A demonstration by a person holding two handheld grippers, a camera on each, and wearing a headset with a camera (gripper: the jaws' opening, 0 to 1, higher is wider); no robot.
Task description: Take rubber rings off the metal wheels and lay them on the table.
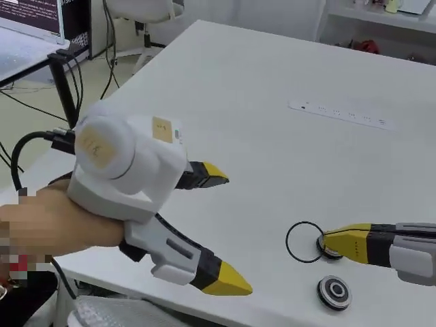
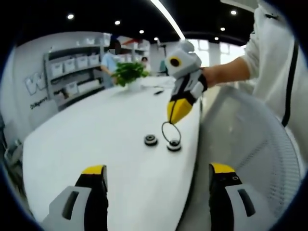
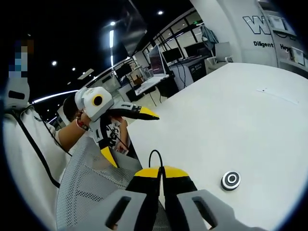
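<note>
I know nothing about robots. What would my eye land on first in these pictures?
Probably the big white-and-yellow left claw, gaping wide open at the near left of the white table. Next comes the right claw at the near right, pinched shut on a thin black rubber ring beside one small metal wheel, with a second wheel lying just nearer the table edge.
</note>
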